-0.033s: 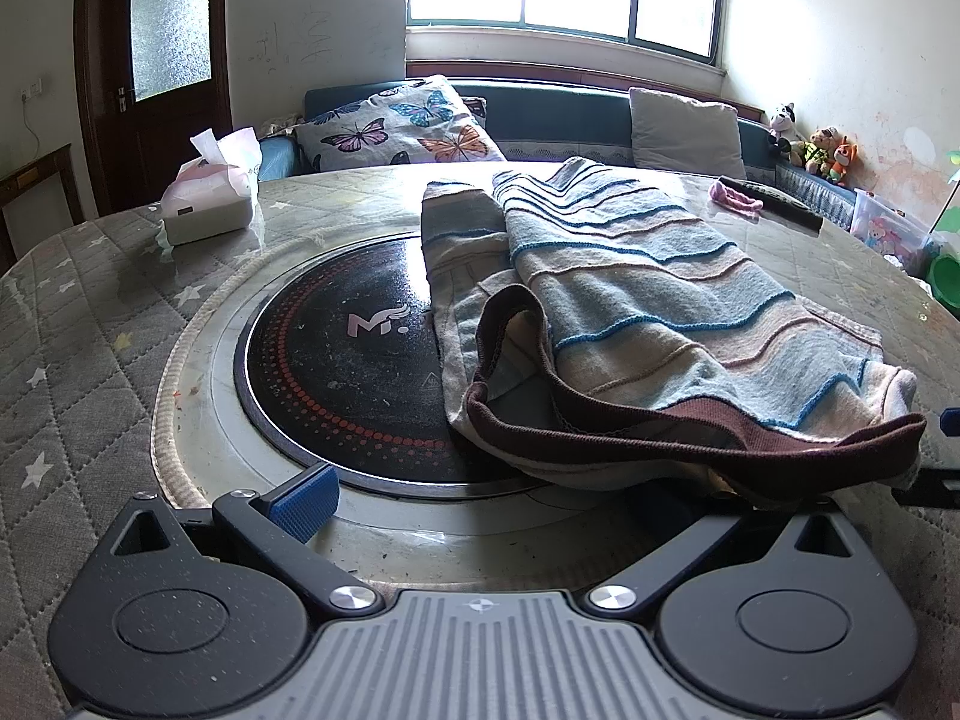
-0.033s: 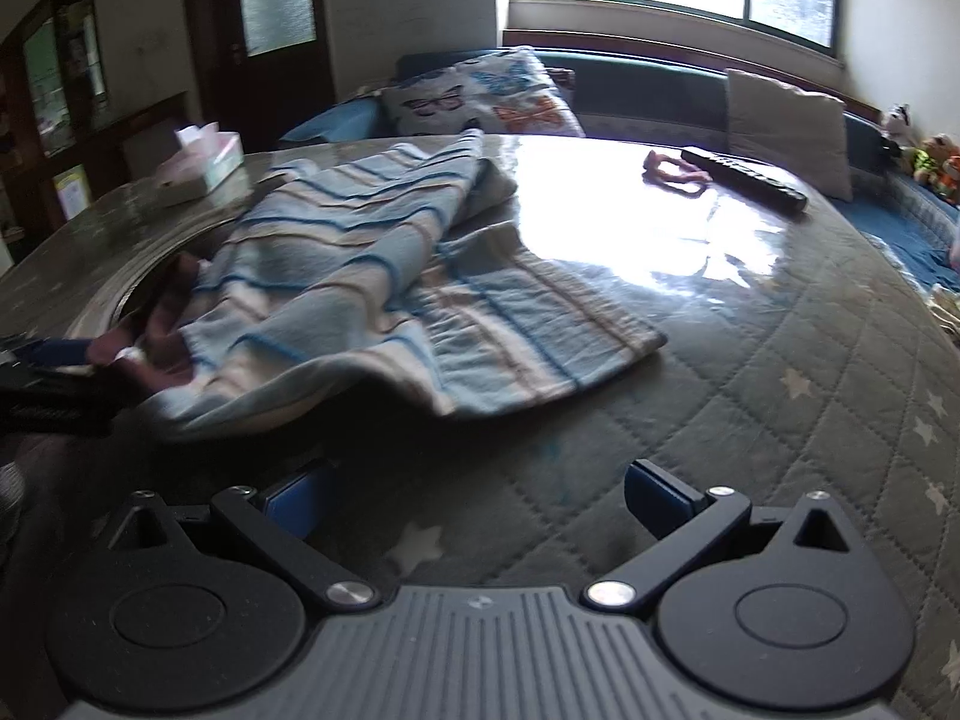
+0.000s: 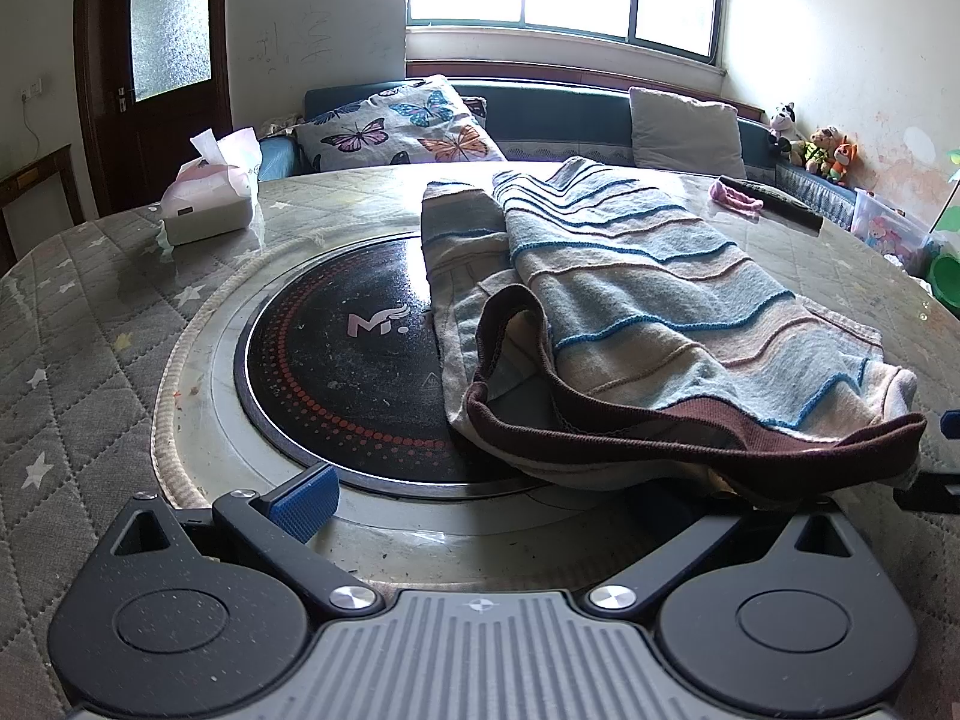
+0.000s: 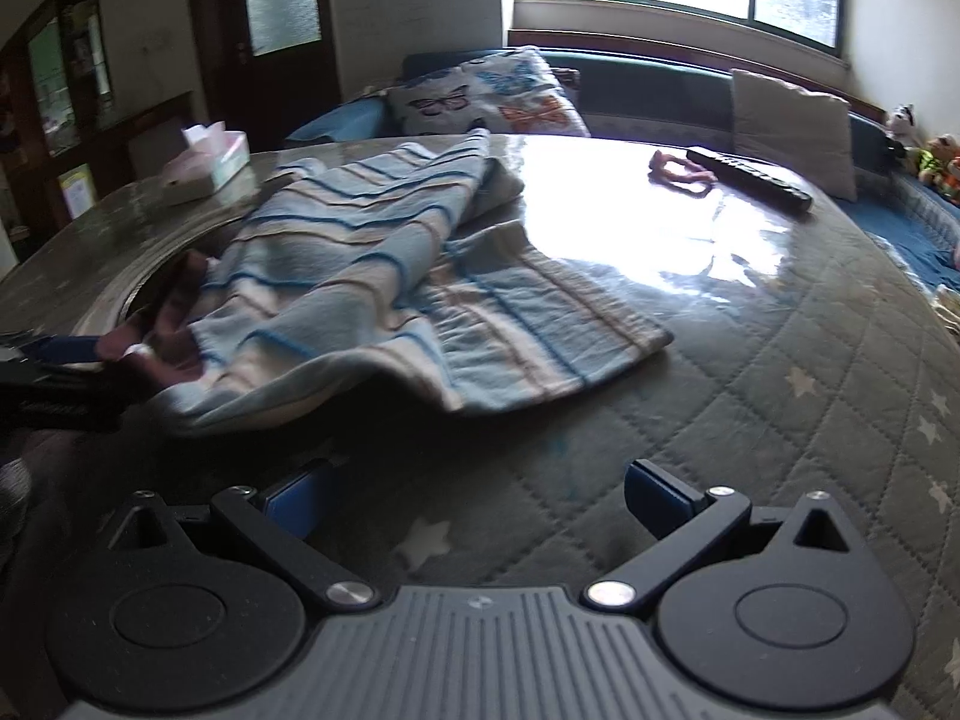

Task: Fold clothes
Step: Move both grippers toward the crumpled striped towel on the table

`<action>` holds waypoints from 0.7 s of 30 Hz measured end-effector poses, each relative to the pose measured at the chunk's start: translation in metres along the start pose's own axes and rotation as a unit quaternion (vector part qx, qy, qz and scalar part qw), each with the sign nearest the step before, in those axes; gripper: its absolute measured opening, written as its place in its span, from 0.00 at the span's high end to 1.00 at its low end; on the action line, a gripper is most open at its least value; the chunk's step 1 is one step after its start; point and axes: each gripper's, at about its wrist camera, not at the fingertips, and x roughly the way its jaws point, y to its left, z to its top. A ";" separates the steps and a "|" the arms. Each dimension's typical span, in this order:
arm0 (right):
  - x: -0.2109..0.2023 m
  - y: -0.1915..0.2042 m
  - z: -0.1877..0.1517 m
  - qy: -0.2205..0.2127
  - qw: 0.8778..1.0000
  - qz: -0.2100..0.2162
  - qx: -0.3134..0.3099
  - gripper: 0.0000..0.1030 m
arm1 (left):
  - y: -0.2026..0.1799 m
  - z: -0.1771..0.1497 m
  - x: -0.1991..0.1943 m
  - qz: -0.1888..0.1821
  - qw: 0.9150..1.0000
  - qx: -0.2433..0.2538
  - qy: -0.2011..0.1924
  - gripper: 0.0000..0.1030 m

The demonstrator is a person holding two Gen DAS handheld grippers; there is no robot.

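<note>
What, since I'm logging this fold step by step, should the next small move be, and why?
Probably ease the right tool forward to the near edge of the striped garment: its jaws stand open and empty over the quilted cover, short of the cloth, which lies rumpled and only partly folded.

Your left gripper [image 3: 516, 489] had a black body with 2 round, dust-flecked discs, 1 on each side of a grey ribbed centre plate carrying a small crosshair mark. 2 silver screws pinned the black link arms, and each outer bracket showed a triangular cut-out. Its visible finger pad [image 3: 306, 498] was blue with a fine textured face. Your right gripper [image 4: 480, 489] matched it: the same black discs, grey ribbed plate, 2 silver pivot screws and smaller screws near the tips. Both of its blue pads [image 4: 657, 489] showed.
</note>
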 end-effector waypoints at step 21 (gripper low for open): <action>-0.017 0.013 -0.012 0.000 0.997 0.069 -0.017 0.00 | -0.014 -0.006 -0.024 0.052 0.998 -0.007 0.043 0.00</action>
